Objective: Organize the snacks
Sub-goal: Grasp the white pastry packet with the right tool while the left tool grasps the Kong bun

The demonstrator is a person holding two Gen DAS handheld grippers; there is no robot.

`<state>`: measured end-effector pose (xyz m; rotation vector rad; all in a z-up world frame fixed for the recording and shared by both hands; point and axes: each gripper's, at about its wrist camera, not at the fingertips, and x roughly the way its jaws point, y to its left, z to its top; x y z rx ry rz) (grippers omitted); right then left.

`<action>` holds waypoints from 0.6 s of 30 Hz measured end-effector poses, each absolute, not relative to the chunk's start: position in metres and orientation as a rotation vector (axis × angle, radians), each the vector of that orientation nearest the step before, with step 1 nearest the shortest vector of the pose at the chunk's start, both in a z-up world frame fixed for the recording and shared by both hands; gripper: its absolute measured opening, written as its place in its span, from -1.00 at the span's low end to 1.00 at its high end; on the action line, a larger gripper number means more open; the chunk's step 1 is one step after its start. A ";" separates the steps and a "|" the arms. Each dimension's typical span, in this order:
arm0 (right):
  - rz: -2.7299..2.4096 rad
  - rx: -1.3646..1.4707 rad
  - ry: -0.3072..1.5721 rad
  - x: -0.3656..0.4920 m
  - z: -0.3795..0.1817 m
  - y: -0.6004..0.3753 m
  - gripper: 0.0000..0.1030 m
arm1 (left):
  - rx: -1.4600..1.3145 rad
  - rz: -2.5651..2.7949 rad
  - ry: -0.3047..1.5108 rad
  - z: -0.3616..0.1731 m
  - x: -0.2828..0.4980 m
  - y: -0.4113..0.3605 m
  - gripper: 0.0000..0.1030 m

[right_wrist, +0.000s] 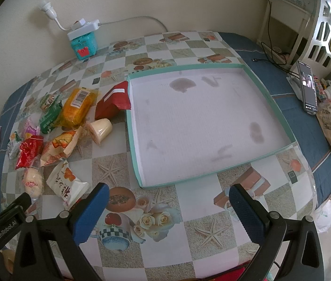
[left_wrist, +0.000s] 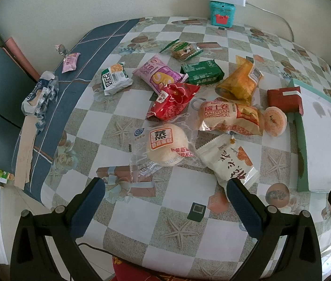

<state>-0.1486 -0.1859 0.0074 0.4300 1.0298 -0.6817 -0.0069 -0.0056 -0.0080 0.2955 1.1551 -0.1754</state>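
A table (right_wrist: 189, 210) with a shiny checkered cloth stands against a pale wall. The left tongs (left_wrist: 165, 196) are spread wide and hold nothing. Just ahead of them lies a round white bun (left_wrist: 166, 144) in clear crinkly wrap, and a white packet (left_wrist: 230, 161) almost touches their right tip. More snacks (left_wrist: 203, 89) are piled farther ahead. The right tongs (right_wrist: 169, 201) are spread wide and hold nothing too. A flat, stained white tray (right_wrist: 280, 114) with a green rim lies just ahead of them.
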 end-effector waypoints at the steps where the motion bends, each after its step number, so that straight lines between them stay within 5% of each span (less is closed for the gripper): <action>1: -0.681 0.430 1.030 -0.149 0.007 -0.186 1.00 | 0.294 -0.175 1.156 -0.008 -0.007 -0.006 1.00; 18: -0.372 0.293 1.115 -0.072 -0.018 -0.116 1.00 | -0.059 0.010 1.225 -0.024 0.040 0.099 1.00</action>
